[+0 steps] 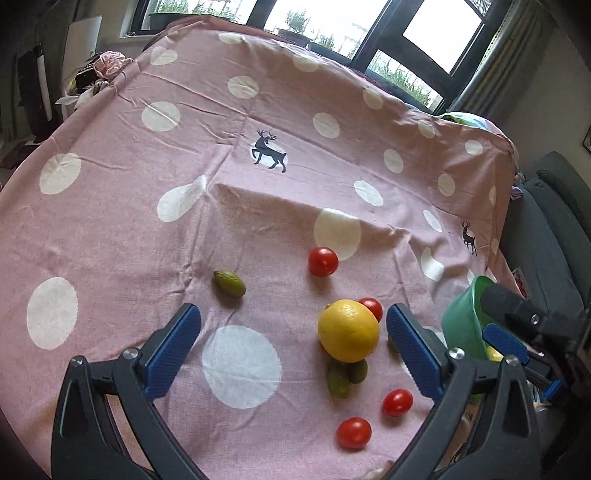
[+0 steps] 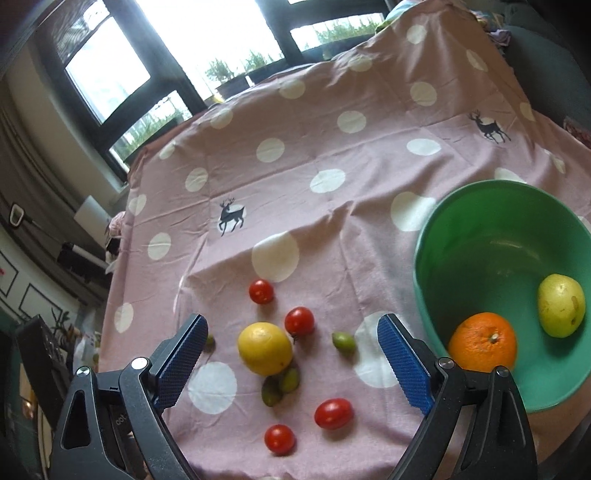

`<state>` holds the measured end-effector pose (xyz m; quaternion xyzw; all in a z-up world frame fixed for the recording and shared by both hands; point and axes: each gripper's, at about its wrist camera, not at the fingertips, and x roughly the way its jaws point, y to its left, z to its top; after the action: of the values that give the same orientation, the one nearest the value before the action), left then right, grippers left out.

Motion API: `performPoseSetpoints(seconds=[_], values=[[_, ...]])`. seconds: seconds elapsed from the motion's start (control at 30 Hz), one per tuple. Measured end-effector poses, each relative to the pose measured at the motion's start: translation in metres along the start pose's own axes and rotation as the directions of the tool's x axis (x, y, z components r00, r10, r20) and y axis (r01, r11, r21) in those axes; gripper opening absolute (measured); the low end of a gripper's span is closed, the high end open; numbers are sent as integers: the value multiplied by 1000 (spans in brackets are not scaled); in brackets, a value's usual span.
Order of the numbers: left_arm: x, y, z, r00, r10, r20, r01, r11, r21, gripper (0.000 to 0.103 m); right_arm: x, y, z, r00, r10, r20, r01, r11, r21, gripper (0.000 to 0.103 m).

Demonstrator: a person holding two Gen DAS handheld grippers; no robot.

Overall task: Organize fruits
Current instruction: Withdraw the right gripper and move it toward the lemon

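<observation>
A big yellow citrus fruit (image 1: 349, 330) (image 2: 265, 348) lies on the pink dotted cloth (image 1: 147, 229). Several red cherry tomatoes (image 1: 323, 261) (image 2: 333, 413) and small green oval fruits (image 1: 229, 283) (image 2: 344, 342) are scattered around it. To the right stands a green bowl (image 2: 480, 229) (image 1: 461, 325) holding an orange (image 2: 484, 341) and a yellow-green pear (image 2: 561, 304). My left gripper (image 1: 293, 310) hangs open over the cloth, left of the citrus, holding nothing. My right gripper (image 2: 291, 319) is open and empty above the citrus and tomatoes. Its fingers (image 1: 504, 341) show beside the bowl in the left wrist view.
The cloth carries black deer prints (image 1: 269, 150) and falls off at the far and right edges. A grey chair (image 1: 554, 229) stands to the right of the table. Clutter (image 1: 107, 66) sits at the far left corner, with windows (image 2: 207, 33) behind.
</observation>
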<state>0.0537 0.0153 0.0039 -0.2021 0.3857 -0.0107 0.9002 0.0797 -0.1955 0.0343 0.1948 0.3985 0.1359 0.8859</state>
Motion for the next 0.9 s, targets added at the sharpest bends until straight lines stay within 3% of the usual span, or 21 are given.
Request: performPoseSetpoints(seconds=[0.13, 0.27, 0.33, 0.43, 0.9], values=[[3, 3, 1, 1000, 12, -11, -12, 1000, -6, 101, 9, 24, 17, 998, 51, -41, -53, 998, -46, 93], [0, 5, 0, 1000, 9, -1, -9, 1000, 1, 101, 20, 39, 24, 999, 33, -42, -37, 995, -93, 93], [0, 5, 0, 1000, 18, -1, -18, 1000, 9, 101, 26, 35, 19, 998, 60, -33, -62, 995, -72, 93], [4, 5, -2, 1000, 27, -14, -27, 999, 22, 100, 42, 22, 10, 991, 107, -83, -108, 994, -6, 93], [9, -3, -9, 999, 25, -39, -24, 999, 34, 95, 55, 4, 4, 986, 109, -128, -106, 994, 30, 93]])
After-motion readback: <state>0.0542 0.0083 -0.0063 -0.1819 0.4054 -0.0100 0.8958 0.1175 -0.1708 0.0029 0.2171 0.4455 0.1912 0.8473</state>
